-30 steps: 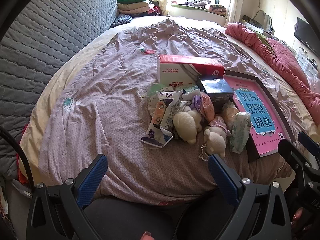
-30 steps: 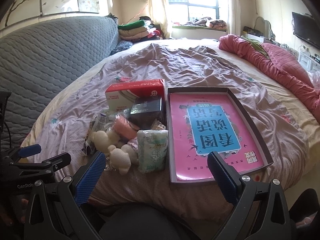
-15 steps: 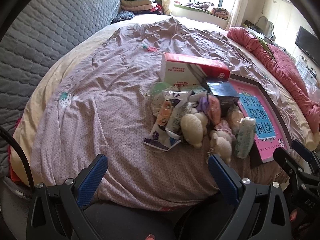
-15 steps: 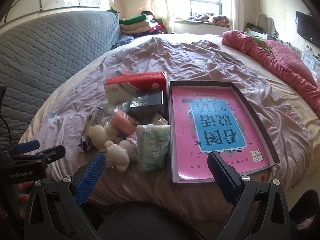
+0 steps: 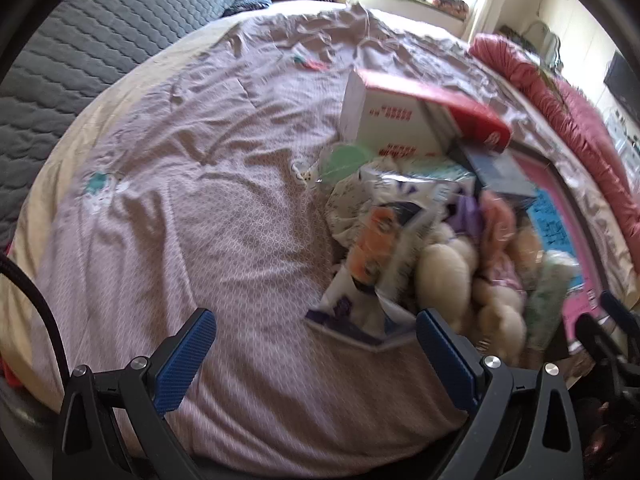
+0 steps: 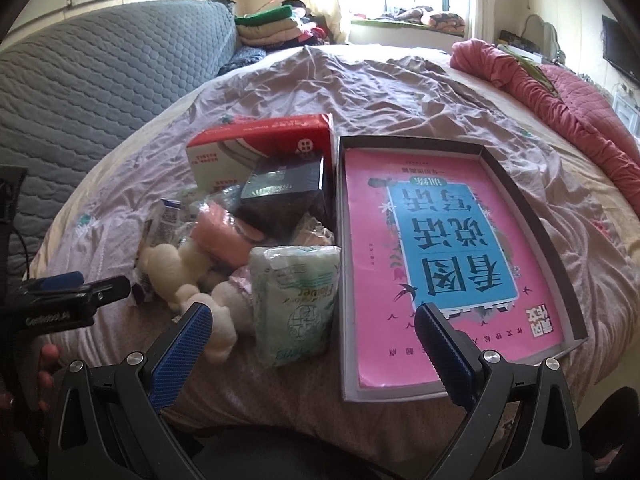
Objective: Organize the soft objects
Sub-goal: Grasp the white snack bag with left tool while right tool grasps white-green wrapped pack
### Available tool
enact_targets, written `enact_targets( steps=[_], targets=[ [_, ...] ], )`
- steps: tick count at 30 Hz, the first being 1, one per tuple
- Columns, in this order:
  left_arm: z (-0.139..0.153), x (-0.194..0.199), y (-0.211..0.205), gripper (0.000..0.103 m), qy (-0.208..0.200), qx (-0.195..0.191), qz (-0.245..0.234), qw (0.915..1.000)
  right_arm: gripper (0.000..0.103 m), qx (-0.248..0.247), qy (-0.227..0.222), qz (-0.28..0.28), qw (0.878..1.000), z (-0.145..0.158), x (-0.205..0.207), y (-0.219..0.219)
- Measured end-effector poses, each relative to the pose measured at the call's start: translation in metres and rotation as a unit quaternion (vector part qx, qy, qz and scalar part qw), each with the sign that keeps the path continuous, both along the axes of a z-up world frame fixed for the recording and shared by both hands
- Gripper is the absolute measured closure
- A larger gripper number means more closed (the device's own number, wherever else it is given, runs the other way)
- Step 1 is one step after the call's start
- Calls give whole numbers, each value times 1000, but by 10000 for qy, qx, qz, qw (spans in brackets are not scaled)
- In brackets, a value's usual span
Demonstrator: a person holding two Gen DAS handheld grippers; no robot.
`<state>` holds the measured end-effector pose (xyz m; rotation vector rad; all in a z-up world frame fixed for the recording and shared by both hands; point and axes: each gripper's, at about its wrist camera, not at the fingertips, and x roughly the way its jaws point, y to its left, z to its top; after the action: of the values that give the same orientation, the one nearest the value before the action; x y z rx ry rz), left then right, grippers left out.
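Left tongs [image 5: 310, 344] have come closer to the pile on the bed [image 5: 200, 220]; both tongs spread wide, holding nothing.

The tissue pack [image 6: 298, 304] lies just beside the tray [image 6: 532, 216], long axis pointing away from the right tongs [image 6: 312, 338], plush toy [image 6: 176, 272] at its left.

A shallow grey tray [image 6: 532, 216] holding a pink book [image 6: 436, 264] lay on the mauve bedspread [image 6: 400, 92]. Just left of the tray sat a tissue pack [image 6: 296, 300], cream plush toys [image 6: 180, 268], a pink bundle [image 6: 224, 236], a dark box [image 6: 284, 192] and a red-topped carton [image 6: 260, 148]. The right gripper [image 6: 308, 344] hovered wide apart at the tray's near edge; the left gripper [image 6: 72, 296], far left of it, looked nearly closed.
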<state>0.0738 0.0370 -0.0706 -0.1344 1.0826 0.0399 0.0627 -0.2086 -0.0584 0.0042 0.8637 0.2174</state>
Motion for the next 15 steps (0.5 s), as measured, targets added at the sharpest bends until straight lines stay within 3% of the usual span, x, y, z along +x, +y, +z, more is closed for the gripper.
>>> enact_targets(
  steps=[4, 9, 15],
  targets=[
    [-13, 11, 4, 4, 173, -185, -108, 9996, 2, 29, 44, -31, 10000, -3, 4, -2],
    [-16, 17, -3, 13, 134, -221, -314, 9992, 2, 11, -45, 12, 10000, -3, 9, 0],
    [-17, 26, -7, 39, 98, -368, -526, 9979, 4, 148, -34, 94, 9998, -3, 17, 4]
  ],
)
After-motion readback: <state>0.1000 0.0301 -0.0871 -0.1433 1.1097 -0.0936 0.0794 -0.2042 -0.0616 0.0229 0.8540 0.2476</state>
